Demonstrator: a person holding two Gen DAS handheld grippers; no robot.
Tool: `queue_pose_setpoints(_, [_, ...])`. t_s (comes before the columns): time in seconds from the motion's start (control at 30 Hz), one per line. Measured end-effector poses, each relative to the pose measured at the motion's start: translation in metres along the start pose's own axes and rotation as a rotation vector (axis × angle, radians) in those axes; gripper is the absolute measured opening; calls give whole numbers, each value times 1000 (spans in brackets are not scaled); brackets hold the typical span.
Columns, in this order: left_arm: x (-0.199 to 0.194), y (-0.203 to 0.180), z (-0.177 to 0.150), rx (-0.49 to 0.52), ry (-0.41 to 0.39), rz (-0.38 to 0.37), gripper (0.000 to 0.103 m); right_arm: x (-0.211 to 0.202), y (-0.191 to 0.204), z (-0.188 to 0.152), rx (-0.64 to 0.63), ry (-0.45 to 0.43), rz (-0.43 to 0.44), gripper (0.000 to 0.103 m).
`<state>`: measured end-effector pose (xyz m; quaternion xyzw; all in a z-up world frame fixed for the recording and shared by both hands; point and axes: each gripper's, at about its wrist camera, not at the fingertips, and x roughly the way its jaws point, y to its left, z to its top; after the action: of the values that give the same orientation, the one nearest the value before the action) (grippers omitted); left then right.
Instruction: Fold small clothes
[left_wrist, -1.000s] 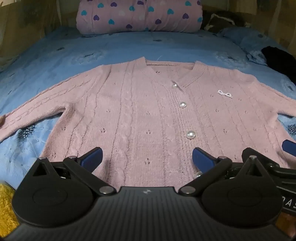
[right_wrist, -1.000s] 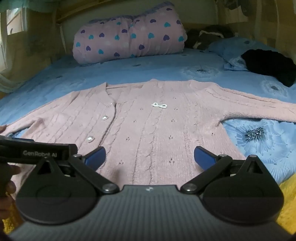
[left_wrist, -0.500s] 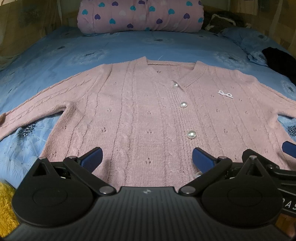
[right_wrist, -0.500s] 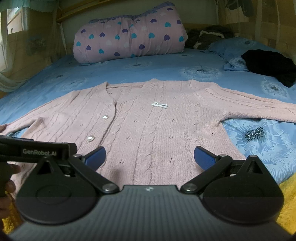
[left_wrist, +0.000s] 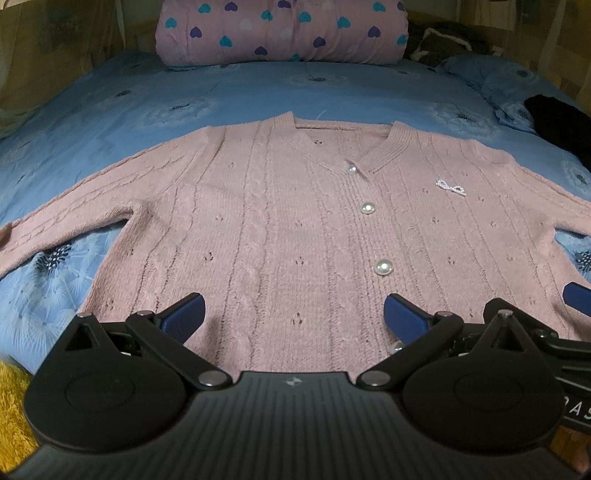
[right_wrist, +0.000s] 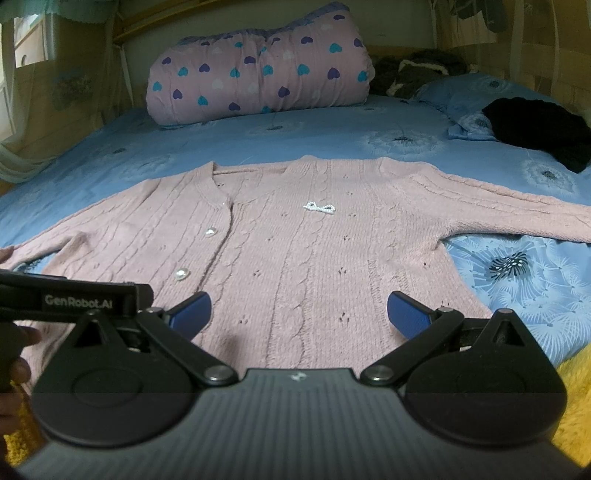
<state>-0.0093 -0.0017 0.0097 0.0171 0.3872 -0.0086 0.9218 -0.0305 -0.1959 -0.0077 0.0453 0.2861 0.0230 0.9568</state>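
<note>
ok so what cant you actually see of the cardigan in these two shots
- Cardigan hem: both views, hidden behind the gripper bodies.
- Its left cuff: left wrist view, cut off by the frame edge.
- Its right cuff: right wrist view, runs off the frame edge.
- Lowest button: left wrist view, half hidden by a finger.

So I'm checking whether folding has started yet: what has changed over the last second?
Only the left tongs moved: the left view has crept a little forward over the cardigan, whose collar now sits lower in that picture. Nothing was gripped or released. The right tongs stayed put, both pairs stayed open above the hem, and the cardigan lies flat and unfolded on the bed as before.
</note>
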Motion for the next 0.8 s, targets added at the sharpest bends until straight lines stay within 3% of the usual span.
queue_pose_setpoints(0.8, [0, 0, 0, -1, 2, 0, 103, -1, 1, -2, 0, 8, 1, 103])
